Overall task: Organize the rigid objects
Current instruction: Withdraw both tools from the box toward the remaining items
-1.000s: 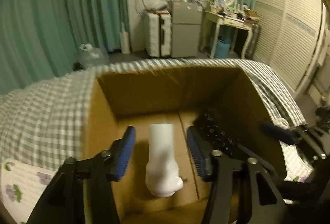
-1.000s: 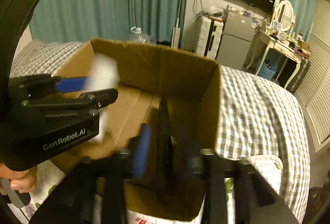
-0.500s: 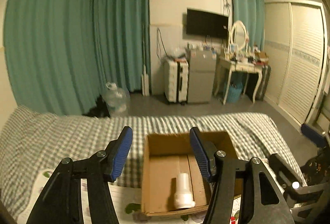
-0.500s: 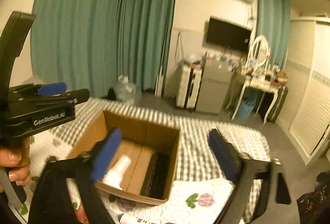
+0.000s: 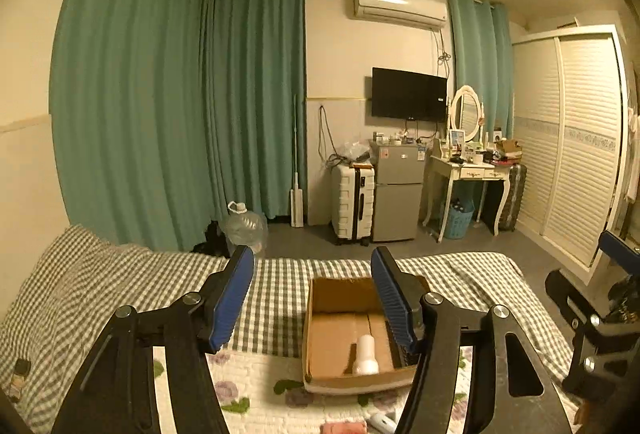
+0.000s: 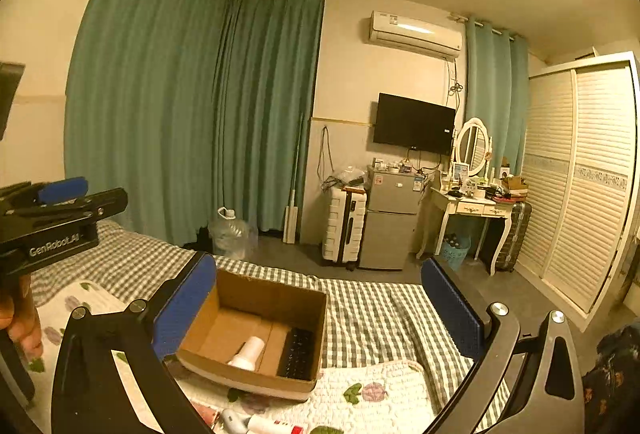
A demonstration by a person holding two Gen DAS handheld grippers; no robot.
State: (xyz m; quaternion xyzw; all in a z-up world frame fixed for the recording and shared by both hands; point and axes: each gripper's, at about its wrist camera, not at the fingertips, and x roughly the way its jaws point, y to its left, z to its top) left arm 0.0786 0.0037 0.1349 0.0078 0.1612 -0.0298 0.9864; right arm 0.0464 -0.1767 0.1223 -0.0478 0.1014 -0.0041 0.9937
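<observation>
both grippers raised from box (image 6: 256, 318), empty, spread; black keyboard (image 6: 297, 353) clear only in right view.

Both wrist views raised well above the bed (image 5: 132, 274), looking forward and slightly down across the room toward the far wall. Left view square-on to the cardboard box (image 5: 340, 298); right view from further right, angled left. Shared: box, bed (image 6: 372, 310), television (image 5: 409, 94), curtains (image 6: 192, 122).

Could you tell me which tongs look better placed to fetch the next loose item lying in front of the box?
Probably the right tongs: open, empty, with the small items just below them, in front of the cardboard box.
</observation>
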